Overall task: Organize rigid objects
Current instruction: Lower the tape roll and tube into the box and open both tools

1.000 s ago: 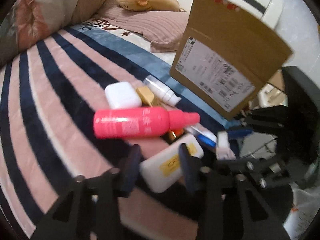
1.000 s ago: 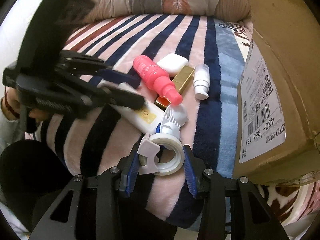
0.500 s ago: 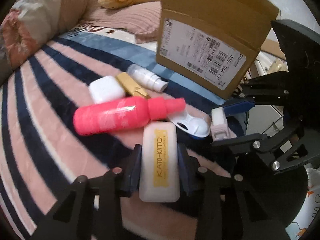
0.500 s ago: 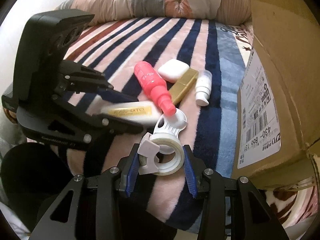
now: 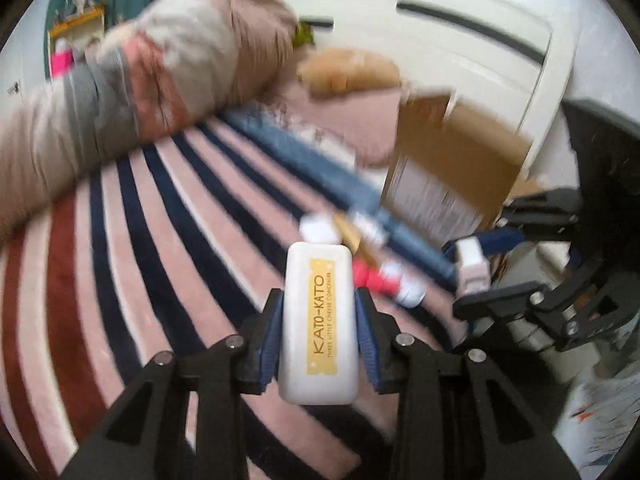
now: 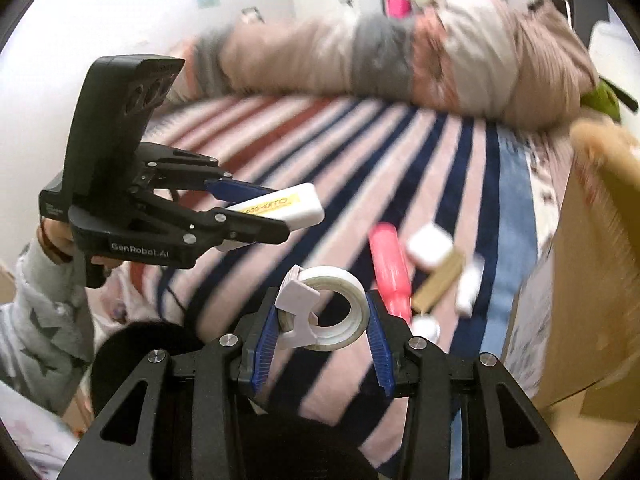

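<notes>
The left claw (image 5: 318,336) is clamped on the white KATO-KATO case (image 5: 319,322), held clear above the striped bed (image 5: 160,240); the right claw (image 6: 322,326) is clamped on the tape dispenser (image 6: 324,314), also off the bed; the cardboard box (image 6: 592,280) looks the likely destination, so carry both level, keep the grips firm, and lower over its opening one at a time, clear of the pink bottle (image 6: 390,276) and the small items beside it.

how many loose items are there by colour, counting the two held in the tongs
white: 5 (KATO-KATO case, tape dispenser, square case, small bottle, small round piece)
pink: 1 (spray bottle)
gold: 1 (gold box)
total: 7
</notes>
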